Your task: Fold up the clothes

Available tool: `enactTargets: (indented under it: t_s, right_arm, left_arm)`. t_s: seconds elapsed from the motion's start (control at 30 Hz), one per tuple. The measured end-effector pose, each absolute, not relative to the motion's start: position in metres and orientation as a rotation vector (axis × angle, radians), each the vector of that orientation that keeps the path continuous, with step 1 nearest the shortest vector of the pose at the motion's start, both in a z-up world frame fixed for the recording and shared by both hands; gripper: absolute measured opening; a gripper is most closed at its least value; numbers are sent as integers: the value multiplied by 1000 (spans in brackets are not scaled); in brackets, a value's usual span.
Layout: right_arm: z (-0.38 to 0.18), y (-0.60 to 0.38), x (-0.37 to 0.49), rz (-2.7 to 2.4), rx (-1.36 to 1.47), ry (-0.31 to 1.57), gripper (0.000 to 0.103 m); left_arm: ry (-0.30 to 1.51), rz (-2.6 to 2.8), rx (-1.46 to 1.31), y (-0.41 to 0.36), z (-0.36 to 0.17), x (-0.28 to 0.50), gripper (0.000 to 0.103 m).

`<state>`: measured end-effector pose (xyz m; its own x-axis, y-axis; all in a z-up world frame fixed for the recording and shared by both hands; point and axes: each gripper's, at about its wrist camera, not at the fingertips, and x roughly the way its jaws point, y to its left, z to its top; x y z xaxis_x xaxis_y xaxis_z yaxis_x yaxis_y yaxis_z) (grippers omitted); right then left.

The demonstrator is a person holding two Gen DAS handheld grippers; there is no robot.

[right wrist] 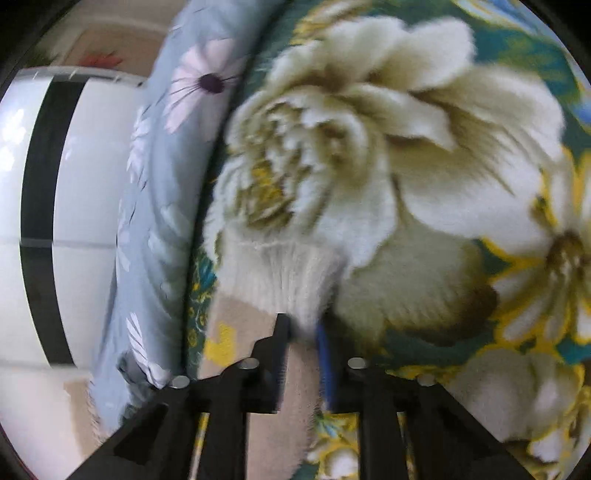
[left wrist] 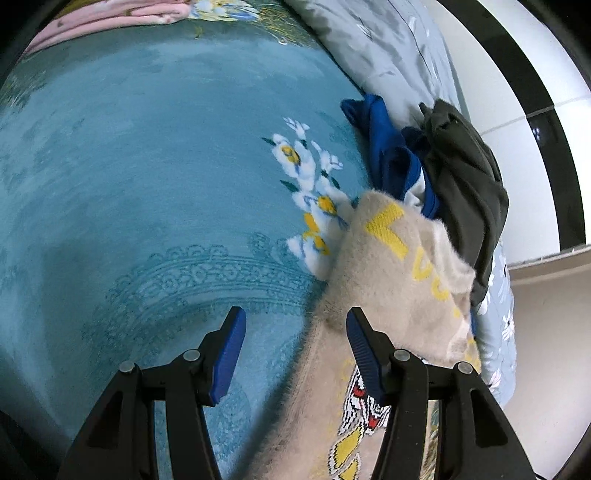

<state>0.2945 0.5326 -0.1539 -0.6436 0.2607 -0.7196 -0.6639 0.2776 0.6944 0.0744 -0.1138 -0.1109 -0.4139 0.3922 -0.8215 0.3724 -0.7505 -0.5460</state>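
Note:
A fuzzy beige sweater (left wrist: pixel 391 266) with yellow letters lies on the teal blanket (left wrist: pixel 147 166), its edge running under my left gripper (left wrist: pixel 295 332). The left gripper is open, its right finger over the sweater and its left finger over bare blanket. In the right wrist view my right gripper (right wrist: pixel 303 332) is shut on the sweater's ribbed cream cuff (right wrist: pixel 284 273), with beige sleeve fabric between the jaws. The view is blurred.
A blue garment (left wrist: pixel 388 147) and a dark olive garment (left wrist: pixel 469 177) are piled beyond the sweater beside a grey flowered quilt (left wrist: pixel 388 44). Pink folded cloth (left wrist: pixel 110 18) lies at the far edge. White tiled wall (right wrist: pixel 74 184) stands beyond the bed.

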Motion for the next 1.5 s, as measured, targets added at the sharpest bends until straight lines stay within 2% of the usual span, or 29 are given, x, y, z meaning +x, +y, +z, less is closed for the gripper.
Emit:
enactTargets:
  t_s: [0.17, 0.27, 0.4, 0.57, 0.67, 0.87, 1.07, 1.27, 1.3, 1.37, 1.4, 1.43, 1.5]
  right_arm:
    - [-99, 524, 281, 1728, -337, 1712, 10]
    - [-29, 501, 256, 2014, -318, 1587, 10]
    - [50, 453, 232, 2346, -349, 1421, 10]
    - [95, 358, 156, 2646, -493, 1278, 10]
    - [88, 290, 96, 2770, -695, 1238, 10]
    - [22, 184, 13, 2802, -1100, 1203, 10]
    - [-49, 128, -35, 2621, -1428, 914, 10]
    - [-85, 112, -53, 2540, -1581, 763, 14]
    - [-85, 110, -53, 2535, -1593, 738, 16]
    - [-87, 106, -52, 2548, -1628, 747, 33]
    - [-87, 103, -52, 2569, -1647, 766, 47]
    - [-86, 101, -52, 2591, -1661, 771, 52]
    - [-83, 96, -53, 2623, -1687, 735, 52]
  left_arm:
    - [-1176, 2379, -1668, -121, -109, 80, 58]
    - [-1182, 2368, -1650, -121, -108, 81, 58]
    - [-1183, 2356, -1630, -120, -105, 83, 58]
    - [-1251, 2345, -1586, -131, -102, 88, 58]
    - [-1295, 2340, -1572, -137, -101, 93, 58]
    - [-1343, 2331, -1551, -143, -99, 100, 58]
    - [-1363, 2310, -1550, -146, -101, 101, 58]
    - [-1430, 2279, -1553, -154, -109, 101, 58]
    - [-1424, 2278, -1563, -153, -110, 100, 58]
    - [-1412, 2272, -1583, -152, -113, 99, 58]
    - [-1406, 2269, -1592, -151, -114, 98, 58]
    - [-1402, 2268, -1596, -151, -115, 98, 58]
    - [-1395, 2269, -1604, -150, -116, 97, 58]
